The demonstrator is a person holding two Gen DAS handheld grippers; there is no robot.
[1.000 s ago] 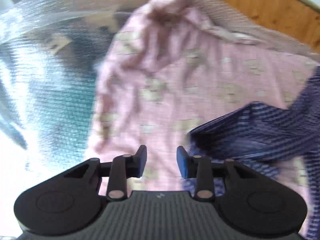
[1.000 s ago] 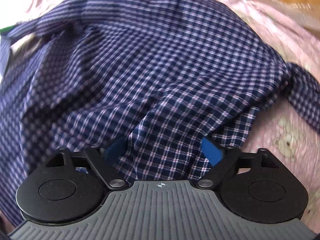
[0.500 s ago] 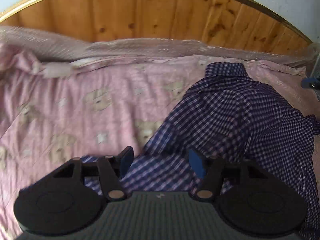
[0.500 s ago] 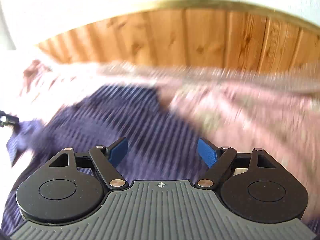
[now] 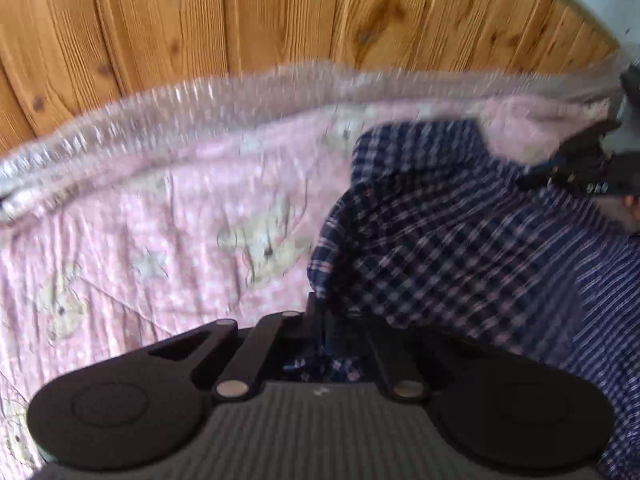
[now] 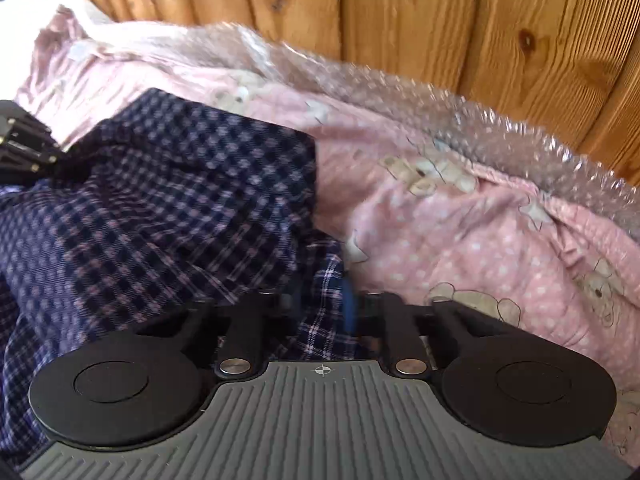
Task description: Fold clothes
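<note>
1. The navy checked shirt (image 5: 460, 232) lies bunched on the pink bear-print quilt (image 5: 168, 248), its collar end toward the far side; in the right wrist view it fills the left half of the scene (image 6: 168, 200).
2. The left gripper (image 5: 334, 320) has its jaws drawn close together, with a fold of the shirt's left edge pinched between them.
3. The right gripper (image 6: 320, 304) is likewise narrowed onto checked cloth at the shirt's near right edge; a blue finger pad (image 6: 350, 308) presses against the fabric.
4. The shirt looks like thin woven cloth: light, limp and quick to sag or crease. It should drape from whatever points hold it rather than keep a shape, so grips at seams, hem corners or shoulders would likely give the straightest fold lines.
5. A band of bubble wrap (image 6: 460, 116) runs along the far edge of the quilt, against the wooden plank wall (image 5: 280, 20).
6. The quilt is soft and rumpled, so it may drag along with the shirt; nothing hard lies in the way.
</note>
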